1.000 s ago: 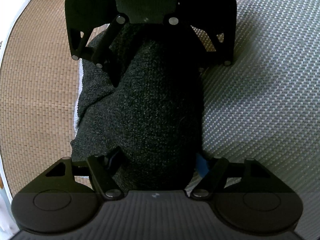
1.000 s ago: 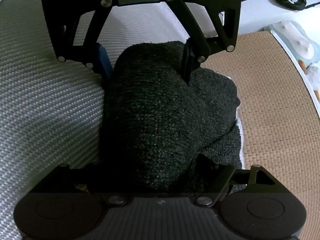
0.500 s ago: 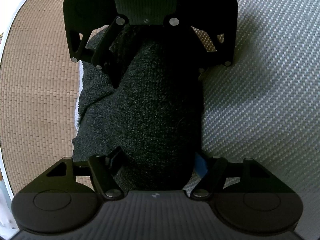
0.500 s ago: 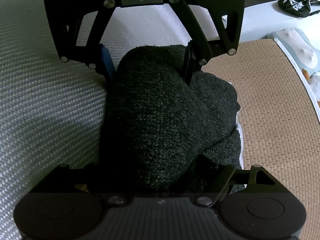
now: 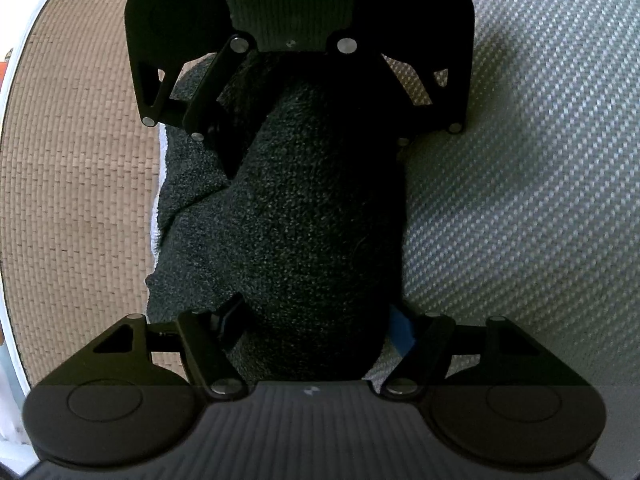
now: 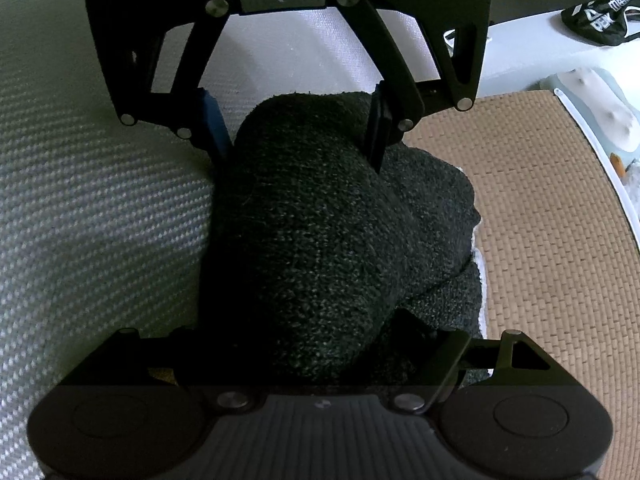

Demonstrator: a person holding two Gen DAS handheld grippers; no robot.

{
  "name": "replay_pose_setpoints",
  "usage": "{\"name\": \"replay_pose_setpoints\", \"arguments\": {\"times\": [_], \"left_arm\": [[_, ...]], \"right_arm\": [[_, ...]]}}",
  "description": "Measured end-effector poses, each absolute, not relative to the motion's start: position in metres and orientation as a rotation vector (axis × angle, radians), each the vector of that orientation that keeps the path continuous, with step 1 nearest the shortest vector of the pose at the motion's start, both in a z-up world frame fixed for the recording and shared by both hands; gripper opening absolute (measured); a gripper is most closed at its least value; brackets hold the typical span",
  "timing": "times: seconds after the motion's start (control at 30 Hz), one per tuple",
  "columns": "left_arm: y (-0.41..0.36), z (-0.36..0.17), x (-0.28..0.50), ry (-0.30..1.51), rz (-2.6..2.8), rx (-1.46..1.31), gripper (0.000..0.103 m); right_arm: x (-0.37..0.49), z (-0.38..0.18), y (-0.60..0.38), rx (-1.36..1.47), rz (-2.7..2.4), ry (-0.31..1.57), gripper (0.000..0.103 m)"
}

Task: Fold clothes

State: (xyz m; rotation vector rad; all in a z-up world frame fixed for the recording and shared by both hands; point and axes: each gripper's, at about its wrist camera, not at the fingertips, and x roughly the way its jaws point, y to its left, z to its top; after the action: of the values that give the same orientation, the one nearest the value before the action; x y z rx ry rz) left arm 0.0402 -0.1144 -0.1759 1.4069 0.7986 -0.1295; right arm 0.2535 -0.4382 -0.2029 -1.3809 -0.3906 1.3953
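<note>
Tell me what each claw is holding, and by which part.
Both clamp the same dark knitted garment: the left claw and right claw grip opposite ends of its thick folded roll.

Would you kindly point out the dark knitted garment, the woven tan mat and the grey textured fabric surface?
dark knitted garment (image 5: 304, 220), left wrist view, on the middle of the bunched roll.
woven tan mat (image 6: 540, 208), right wrist view, on a bare stretch right of the garment.
grey textured fabric surface (image 5: 520, 200), left wrist view, on open weave right of the garment.

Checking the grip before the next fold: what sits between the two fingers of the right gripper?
A thick roll of the dark knit garment fills the right gripper, finger to finger, in the right wrist view.
</note>
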Motion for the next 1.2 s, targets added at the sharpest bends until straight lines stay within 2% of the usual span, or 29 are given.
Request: {"name": "replay_pose_setpoints", "arguments": {"times": [1.2], "left_arm": [[-0.115,-0.184,0.062,0.848,-0.062,1.418,0.073]], "right_arm": [[0.235,-0.202,-0.432,-1.353,1.424,-0.450,0.082]]}}
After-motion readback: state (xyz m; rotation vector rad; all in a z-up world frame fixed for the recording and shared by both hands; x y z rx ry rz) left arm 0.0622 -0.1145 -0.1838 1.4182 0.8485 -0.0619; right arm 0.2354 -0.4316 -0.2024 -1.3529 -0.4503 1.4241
